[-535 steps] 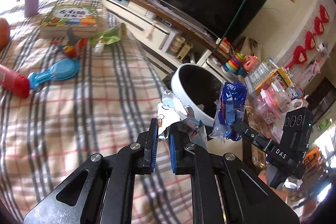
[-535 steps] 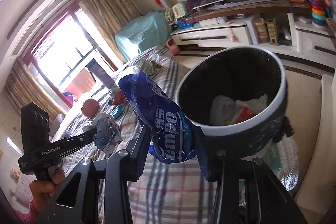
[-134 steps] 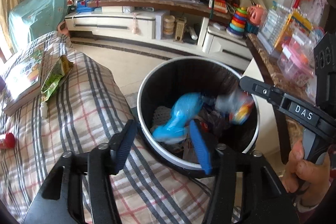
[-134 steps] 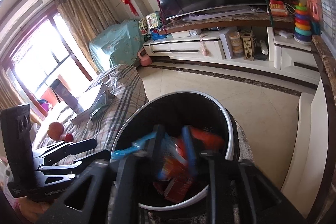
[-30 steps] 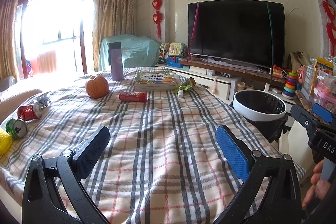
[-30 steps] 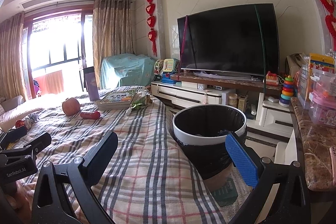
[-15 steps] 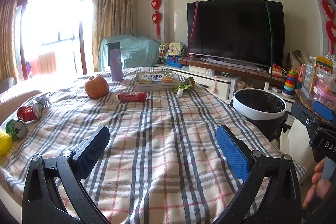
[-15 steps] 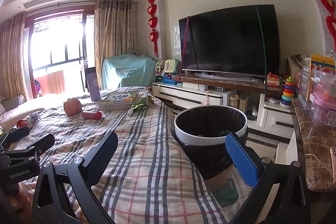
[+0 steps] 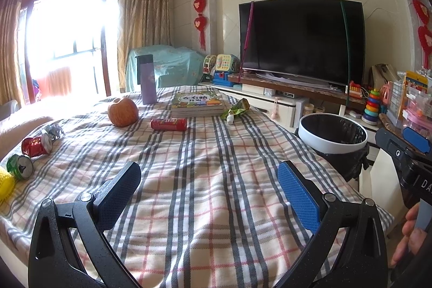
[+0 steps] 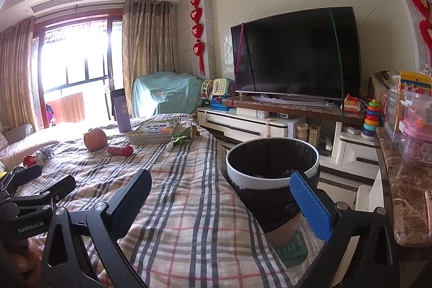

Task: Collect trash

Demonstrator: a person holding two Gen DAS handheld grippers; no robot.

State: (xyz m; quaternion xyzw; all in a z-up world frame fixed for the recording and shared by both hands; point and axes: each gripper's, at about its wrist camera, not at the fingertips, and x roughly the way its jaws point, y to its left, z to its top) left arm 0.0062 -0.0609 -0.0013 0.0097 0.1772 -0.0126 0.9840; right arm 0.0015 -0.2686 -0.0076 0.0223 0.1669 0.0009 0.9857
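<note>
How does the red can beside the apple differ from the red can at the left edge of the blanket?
The red can beside the apple looks slim, long and undented; the red can at the left edge looks shorter and crumpled. The first lies broadside to the camera, while the second shows its silver end. Both lie on their sides on the plaid blanket.

Right tongs (image 10: 218, 204) spread wide and empty over plaid blanket (image 10: 189, 207), trash bin (image 10: 270, 180) beside bed
</note>
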